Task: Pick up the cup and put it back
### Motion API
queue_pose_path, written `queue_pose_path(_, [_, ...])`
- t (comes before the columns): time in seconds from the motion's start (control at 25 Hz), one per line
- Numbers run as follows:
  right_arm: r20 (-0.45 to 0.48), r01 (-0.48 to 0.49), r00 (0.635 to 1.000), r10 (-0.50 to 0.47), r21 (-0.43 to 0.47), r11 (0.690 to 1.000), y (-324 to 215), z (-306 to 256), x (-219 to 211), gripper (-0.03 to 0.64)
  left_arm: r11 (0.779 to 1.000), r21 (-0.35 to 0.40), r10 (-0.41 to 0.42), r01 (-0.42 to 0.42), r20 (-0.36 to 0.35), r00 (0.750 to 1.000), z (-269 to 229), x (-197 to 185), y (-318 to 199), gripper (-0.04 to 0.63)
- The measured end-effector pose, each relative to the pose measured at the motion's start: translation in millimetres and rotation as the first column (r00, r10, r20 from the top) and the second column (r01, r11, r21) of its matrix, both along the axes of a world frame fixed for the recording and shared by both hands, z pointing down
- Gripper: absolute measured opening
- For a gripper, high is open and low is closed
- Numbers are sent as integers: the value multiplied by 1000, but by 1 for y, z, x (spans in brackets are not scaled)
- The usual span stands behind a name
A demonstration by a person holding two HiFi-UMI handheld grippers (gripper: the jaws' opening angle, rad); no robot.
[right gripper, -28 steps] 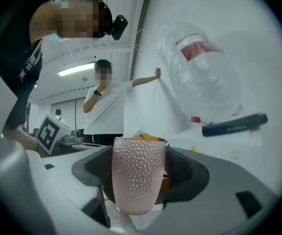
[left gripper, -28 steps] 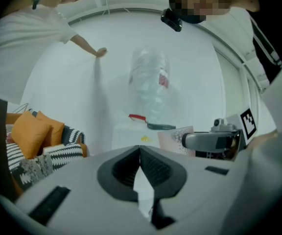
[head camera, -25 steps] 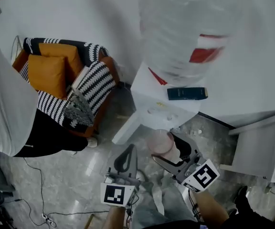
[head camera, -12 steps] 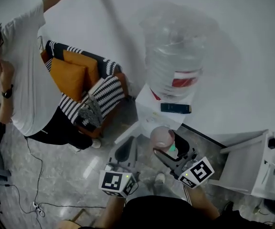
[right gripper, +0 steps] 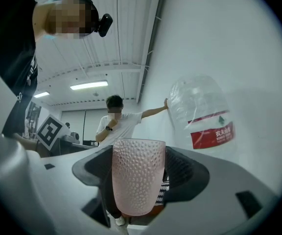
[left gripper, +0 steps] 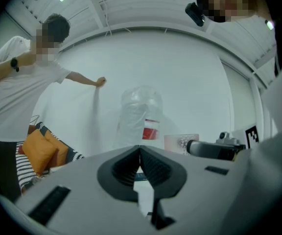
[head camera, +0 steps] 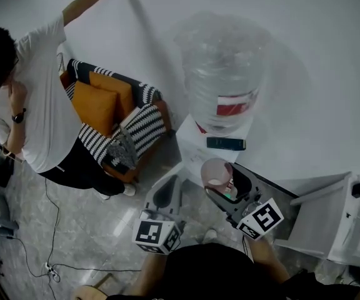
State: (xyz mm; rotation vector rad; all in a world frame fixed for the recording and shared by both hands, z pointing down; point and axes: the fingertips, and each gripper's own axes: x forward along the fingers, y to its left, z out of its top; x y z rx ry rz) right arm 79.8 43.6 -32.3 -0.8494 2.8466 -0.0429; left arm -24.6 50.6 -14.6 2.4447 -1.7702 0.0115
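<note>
Pink dimpled cup (right gripper: 137,180) sits upright, gripped between the pads of the right gripper (head camera: 227,189), in the air just off the near edge of the white dispenser top (head camera: 192,149). The left gripper (left gripper: 140,168) is clenched on nothing. To put the cup back well, hold it level, lower until its base rests flat, then release.

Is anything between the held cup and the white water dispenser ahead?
Nothing visible. The cup is clamped in the right gripper near the dispenser; only a dark box lies on its top, in front of the bottle.
</note>
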Motion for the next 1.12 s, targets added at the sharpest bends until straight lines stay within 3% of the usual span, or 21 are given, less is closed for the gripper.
queue_pose_path(0.48, [-10,-44,999,44,15,999,-2,6,23,341,999,-45,22,-19,69,997,4,26,-4,12])
queue_pose_path(1.12, [-38,-10,999,10,13,1000,-2,12,14,341,998,-54,37,-33,62,997,10,28,-6,12])
